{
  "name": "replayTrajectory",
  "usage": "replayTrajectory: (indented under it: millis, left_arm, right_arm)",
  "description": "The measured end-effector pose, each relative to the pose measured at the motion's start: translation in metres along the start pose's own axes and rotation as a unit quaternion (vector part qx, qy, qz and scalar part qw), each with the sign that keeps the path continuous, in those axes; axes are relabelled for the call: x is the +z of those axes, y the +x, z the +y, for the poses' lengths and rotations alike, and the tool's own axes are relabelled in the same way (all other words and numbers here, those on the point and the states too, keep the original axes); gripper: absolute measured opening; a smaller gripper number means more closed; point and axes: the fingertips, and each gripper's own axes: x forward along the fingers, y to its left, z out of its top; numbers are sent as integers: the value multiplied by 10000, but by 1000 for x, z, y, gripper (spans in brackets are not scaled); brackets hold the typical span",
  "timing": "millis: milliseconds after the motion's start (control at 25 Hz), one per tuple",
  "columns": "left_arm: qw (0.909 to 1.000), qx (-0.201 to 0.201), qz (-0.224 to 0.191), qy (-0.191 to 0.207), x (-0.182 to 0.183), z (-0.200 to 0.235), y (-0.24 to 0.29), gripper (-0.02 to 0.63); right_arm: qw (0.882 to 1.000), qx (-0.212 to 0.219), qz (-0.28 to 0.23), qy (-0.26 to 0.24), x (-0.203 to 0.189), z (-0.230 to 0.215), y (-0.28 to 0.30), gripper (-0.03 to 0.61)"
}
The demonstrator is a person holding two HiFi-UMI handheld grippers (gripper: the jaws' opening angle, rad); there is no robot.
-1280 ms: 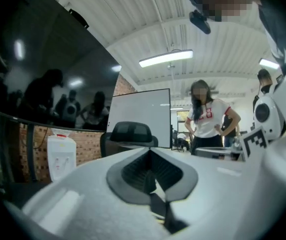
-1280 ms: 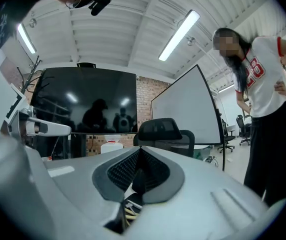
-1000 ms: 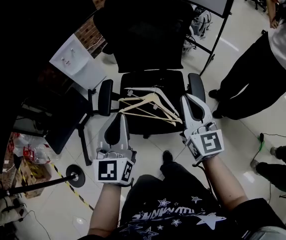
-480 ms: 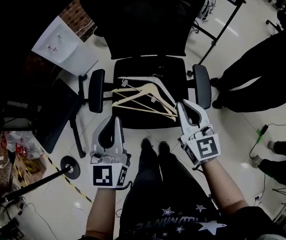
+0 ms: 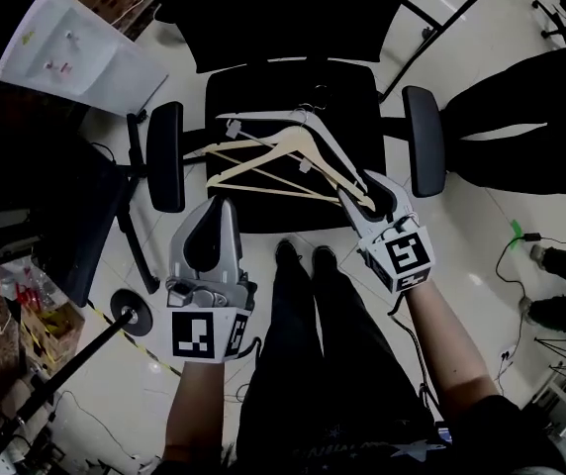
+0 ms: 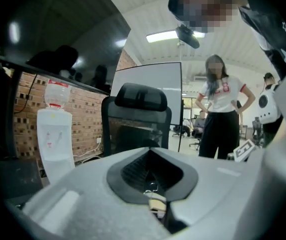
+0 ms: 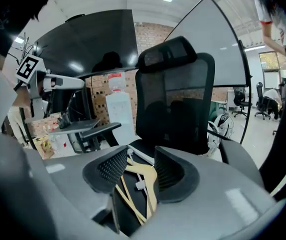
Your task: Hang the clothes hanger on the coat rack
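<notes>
A wooden hanger (image 5: 283,151) lies on the black chair seat (image 5: 263,72), and a white hanger (image 5: 263,122) lies partly under it. My right gripper (image 5: 360,194) is at the wooden hanger's right end. Its jaws are opening, with that end of the wooden hanger (image 7: 145,176) between the pads but not pinched. The right gripper (image 7: 138,166) points slightly down at the seat. My left gripper (image 5: 226,204) hovers at the seat's front left edge, shut and empty. In the left gripper view, the left gripper (image 6: 155,204) faces the chair back (image 6: 138,119).
The chair's armrests (image 5: 165,156) (image 5: 424,142) flank the seat. A white water dispenser (image 5: 75,47) stands at the back left. A person in black trousers (image 5: 520,117) stands to the right. A black pole on a round base (image 5: 130,315) stands at the lower left, by clutter.
Both grippers have sunk toward the chair seat. The right gripper reached the wooden hanger's right end and its jaws went from shut to open around it. The left gripper stayed shut.
</notes>
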Motion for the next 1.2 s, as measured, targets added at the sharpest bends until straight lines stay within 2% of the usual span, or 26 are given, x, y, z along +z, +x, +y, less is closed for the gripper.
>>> replayTrajectory:
  millis: [280, 600, 800, 1200]
  left_arm:
    - [9992, -268, 252, -136, -41, 10, 26, 5]
    - [9977, -358, 553, -140, -88, 16, 53, 5]
    - [9942, -399, 959, -288, -131, 12, 63, 5]
    - [9791, -332, 1933, -545, -240, 11, 76, 5]
  right_arm:
    - [9954, 242, 922, 2, -86, -15, 46, 196]
    - [9794, 517, 1950, -53, -162, -25, 81, 198]
    - [9695, 681, 2351, -122, -184, -22, 92, 206]
    - [9584, 765, 2740, -230, -204, -17, 109, 198]
